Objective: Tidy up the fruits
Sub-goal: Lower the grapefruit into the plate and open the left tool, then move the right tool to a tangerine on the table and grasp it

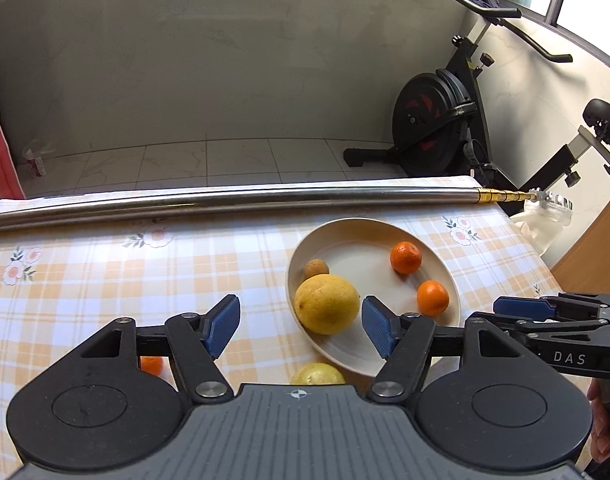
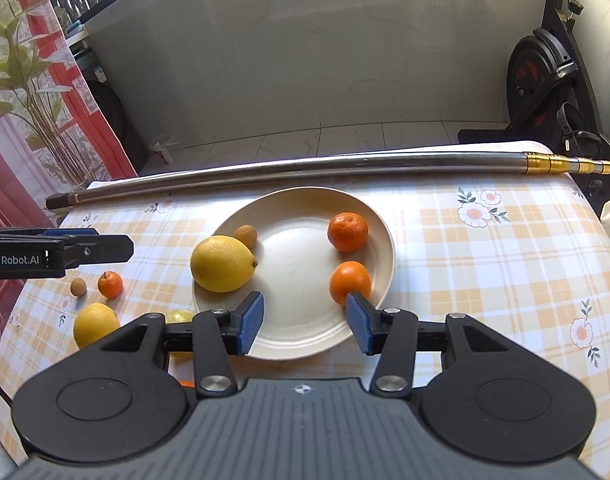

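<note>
Both tools, left (image 1: 301, 326) and right (image 2: 305, 322), hang part-open and empty over my plate (image 2: 379, 232); loose lemon (image 2: 95, 324), mandarin (image 2: 110, 285) and small brown fruit (image 2: 78, 287) lie on the desk (image 2: 485, 288) leftward, nearer my left tool.

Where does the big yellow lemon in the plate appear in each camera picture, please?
Left wrist: lemon at centre, on the plate's left rim.
Right wrist: lemon left of centre, on the same rim.
Shared landmark: the small brown fruit just behind it.
</note>
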The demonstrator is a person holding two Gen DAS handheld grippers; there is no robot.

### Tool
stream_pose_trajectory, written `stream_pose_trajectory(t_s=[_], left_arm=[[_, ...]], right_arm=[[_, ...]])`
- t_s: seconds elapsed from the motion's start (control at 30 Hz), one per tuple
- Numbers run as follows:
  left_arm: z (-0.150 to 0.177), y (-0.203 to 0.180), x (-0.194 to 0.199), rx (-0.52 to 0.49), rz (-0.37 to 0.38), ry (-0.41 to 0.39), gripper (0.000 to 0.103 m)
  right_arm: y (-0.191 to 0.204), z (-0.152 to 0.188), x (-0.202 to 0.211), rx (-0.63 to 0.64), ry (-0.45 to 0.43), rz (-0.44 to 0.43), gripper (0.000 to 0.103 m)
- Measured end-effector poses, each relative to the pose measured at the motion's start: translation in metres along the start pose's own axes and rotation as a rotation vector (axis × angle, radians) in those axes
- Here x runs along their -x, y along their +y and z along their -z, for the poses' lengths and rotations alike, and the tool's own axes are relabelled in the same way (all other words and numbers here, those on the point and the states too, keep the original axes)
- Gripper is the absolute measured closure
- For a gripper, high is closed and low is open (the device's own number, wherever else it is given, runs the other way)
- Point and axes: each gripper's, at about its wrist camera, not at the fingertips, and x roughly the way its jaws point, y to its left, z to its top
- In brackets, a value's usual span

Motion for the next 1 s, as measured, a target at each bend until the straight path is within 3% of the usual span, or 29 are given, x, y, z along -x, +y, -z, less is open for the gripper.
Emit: stream_pose_trajectory(t_s=[0.4, 0.5, 0.8, 1.0], left_arm=[[0.046, 0.053, 0.078, 0.013, -0.122, -0.091, 0.033], [0.054, 0.068, 0.094, 0.058, -0.155, -0.113, 0.033], [0.079, 0.102, 0.116, 0.234, -0.159, -0.121, 0.033], [0.091, 0.11, 0.12, 0.259, -0.183, -0.102, 0.033]], right_arm=[[0.042, 0.037, 0.009, -0.049, -0.065, -0.045, 0.053], [0.049, 0.043, 0.009, -0.055, -0.081, -0.046, 0.053], [0.058, 0.061, 0.006, -0.076, -0.065, -0.034, 0.053], [0.065, 0.067, 0.004, -0.038, -0.048, -0.033, 0.053]])
